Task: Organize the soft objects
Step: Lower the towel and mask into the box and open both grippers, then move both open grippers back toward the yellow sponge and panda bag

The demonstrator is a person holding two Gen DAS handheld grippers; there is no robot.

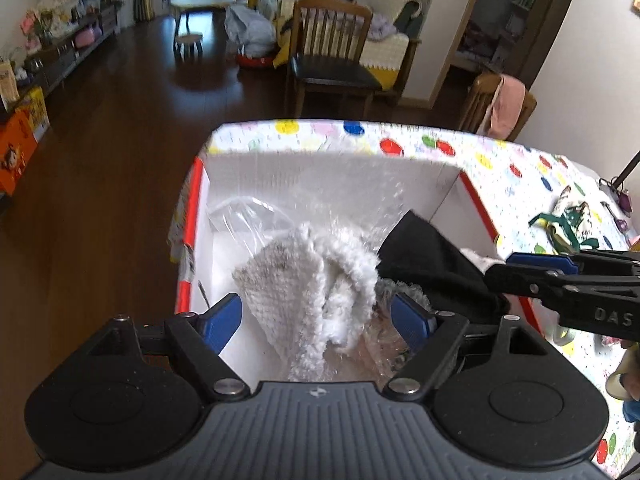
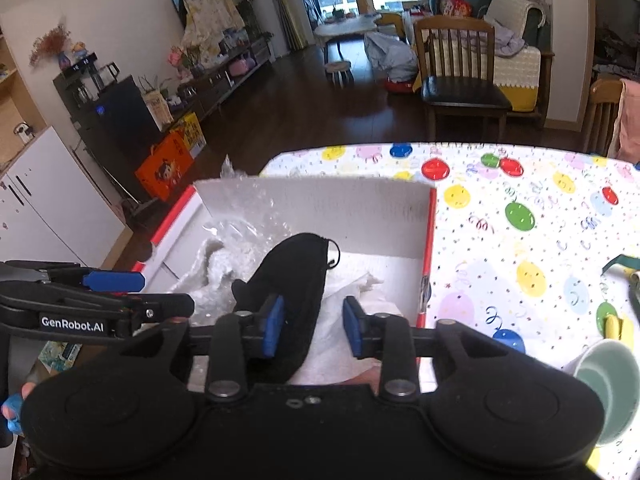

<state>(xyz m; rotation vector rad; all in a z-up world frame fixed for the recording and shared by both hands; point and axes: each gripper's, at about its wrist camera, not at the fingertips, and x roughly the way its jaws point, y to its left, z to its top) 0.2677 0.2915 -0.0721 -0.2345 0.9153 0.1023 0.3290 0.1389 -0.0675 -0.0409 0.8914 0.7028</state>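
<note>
Both grippers hang over the white cardboard box with red edges (image 1: 476,200) on the balloon-print tablecloth (image 2: 520,240). The left gripper (image 1: 318,318) has its fingers spread wide around a fluffy white knitted cloth (image 1: 304,280) wrapped in clear plastic. The right gripper (image 2: 312,326) is also parted, its left pad touching the black fabric pouch (image 2: 296,280) inside the box.

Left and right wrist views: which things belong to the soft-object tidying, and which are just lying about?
Job: white box; fluffy white cloth; black soft item; clear plastic wrap; left gripper; right gripper.

Lying about: green mug; wooden chair; balloon tablecloth.
</note>
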